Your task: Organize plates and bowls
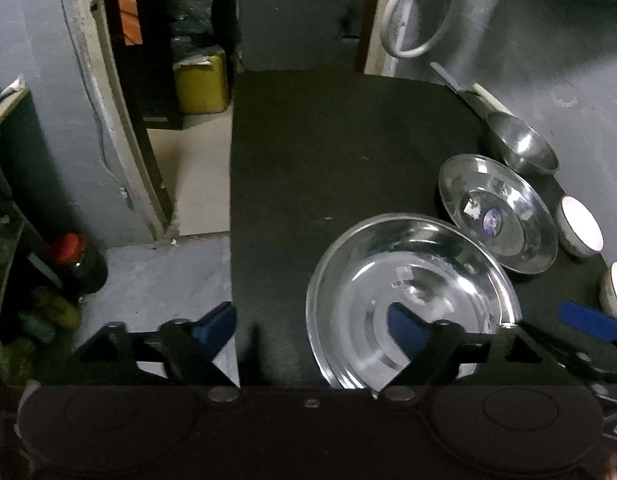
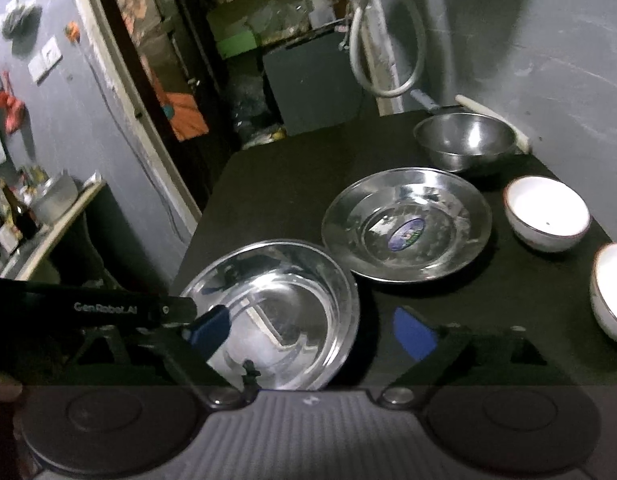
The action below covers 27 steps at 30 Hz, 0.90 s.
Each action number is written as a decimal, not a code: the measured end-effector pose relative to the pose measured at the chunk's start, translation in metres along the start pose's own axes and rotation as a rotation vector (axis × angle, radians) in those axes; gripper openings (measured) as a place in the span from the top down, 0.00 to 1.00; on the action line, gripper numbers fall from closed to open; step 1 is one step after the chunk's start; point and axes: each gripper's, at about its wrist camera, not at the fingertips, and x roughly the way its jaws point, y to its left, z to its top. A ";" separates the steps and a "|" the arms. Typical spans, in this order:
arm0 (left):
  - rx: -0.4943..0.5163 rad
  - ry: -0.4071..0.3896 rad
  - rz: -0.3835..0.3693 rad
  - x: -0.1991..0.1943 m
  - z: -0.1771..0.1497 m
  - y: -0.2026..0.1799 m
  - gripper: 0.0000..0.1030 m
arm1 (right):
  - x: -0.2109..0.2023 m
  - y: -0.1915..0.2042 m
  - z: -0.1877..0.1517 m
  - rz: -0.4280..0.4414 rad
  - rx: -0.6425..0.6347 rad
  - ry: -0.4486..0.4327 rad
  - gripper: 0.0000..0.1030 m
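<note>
Where the dark worktop (image 2: 292,184) meets the grey wall, a steel bowl (image 2: 464,140) sits at the back with a knife partly hidden behind it, and a white hose (image 2: 362,64) hangs in a loop above. In front of the bowl lie two steel plates: the far plate (image 2: 406,224) with a round sticker in its middle, and the near plate (image 2: 276,312), whose rim just meets or overlaps the far one; which, I cannot tell. Two white bowls stand along the wall side, the first white bowl (image 2: 546,212) in full view from the right wrist, the second white bowl (image 2: 610,292) cut off by the frame edge. The right gripper (image 2: 312,330) has its blue-tipped fingers spread wide and grasping nothing, one tip over the near plate and the other over bare worktop beside it. The left gripper (image 1: 312,326) is likewise spread and empty, one finger over the floor past the worktop edge, the other over the near plate (image 1: 412,300). Only the left wrist view shows the yellow container (image 1: 202,82) in the doorway and the red-capped bottle (image 1: 74,258) on the floor; only the right shows a cluttered side shelf (image 2: 56,216), its contents too blurred to name. Each view catches the other gripper at its edge.
</note>
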 end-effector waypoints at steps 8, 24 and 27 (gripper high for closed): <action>-0.037 -0.004 0.001 -0.010 0.005 0.002 0.03 | -0.021 -0.033 -0.012 -0.073 0.156 -0.087 0.00; 0.032 -0.040 -0.106 0.017 0.067 -0.039 0.01 | -0.018 -0.077 -0.037 -0.216 0.332 -0.141 0.00; 0.090 -0.043 -0.131 0.033 0.085 -0.054 0.01 | -0.016 -0.078 -0.041 -0.233 0.333 -0.132 0.00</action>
